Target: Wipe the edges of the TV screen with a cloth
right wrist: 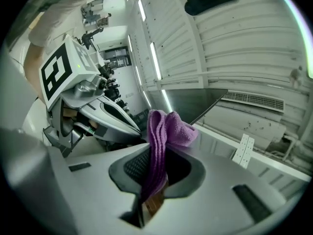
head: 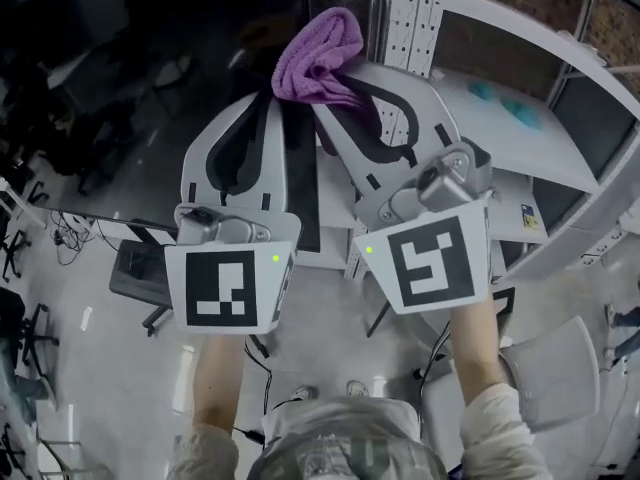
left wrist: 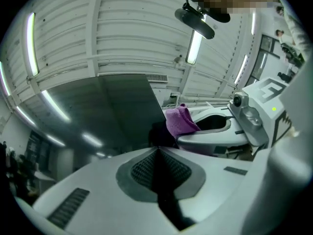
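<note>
**Purple cloth clamped beside the screen edge**

Head view: the purple cloth (head: 320, 56) sits bunched at 12 o'clock, pinched by the right gripper (head: 345, 93).

Left gripper view: the left gripper (left wrist: 159, 153) has its jaws together, holding nothing. The TV screen (left wrist: 98, 116) has its edge at 12.

Right gripper view: the cloth droops between the jaws, with open room at 3.

Lost between the jaws of the right gripper (right wrist: 155, 176), the lower end of the purple cloth (right wrist: 168, 127); cut off at the head view's top and left, much of the TV screen (head: 110, 78).
</note>
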A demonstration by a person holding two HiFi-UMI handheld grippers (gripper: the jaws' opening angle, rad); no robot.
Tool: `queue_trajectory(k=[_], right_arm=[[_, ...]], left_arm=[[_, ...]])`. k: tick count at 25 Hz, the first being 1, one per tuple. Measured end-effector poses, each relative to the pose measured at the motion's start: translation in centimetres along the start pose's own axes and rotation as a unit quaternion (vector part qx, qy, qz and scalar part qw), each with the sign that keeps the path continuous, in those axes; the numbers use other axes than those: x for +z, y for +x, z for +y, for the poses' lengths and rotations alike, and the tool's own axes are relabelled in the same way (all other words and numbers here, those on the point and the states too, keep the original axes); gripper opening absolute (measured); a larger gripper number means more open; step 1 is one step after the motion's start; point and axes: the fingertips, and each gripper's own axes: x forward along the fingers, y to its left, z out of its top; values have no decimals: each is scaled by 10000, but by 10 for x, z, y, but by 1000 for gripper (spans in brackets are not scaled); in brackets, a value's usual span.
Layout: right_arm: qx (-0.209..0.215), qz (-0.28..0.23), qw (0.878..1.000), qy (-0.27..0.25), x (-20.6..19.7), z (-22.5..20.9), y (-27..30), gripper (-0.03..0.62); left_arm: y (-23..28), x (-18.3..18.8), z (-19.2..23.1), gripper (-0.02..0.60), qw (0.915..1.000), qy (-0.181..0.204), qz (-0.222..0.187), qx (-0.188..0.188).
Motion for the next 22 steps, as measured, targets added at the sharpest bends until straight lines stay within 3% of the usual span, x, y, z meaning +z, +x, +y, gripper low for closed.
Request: queue_trajectory(k=[10, 14, 22], right_arm=[[221, 418, 9980, 417, -51, 77, -17, 61], [216, 537, 9964, 618, -70, 109, -25, 61], [466, 969, 9929, 510, -108, 175, -43, 61]], left_arm=[[-39, -75, -15, 15, 9969, -562, 511, 197], [-58, -96, -25, 15, 9964, -498, 658, 174], [-103, -164, -35, 15, 9886, -668, 1299, 376]])
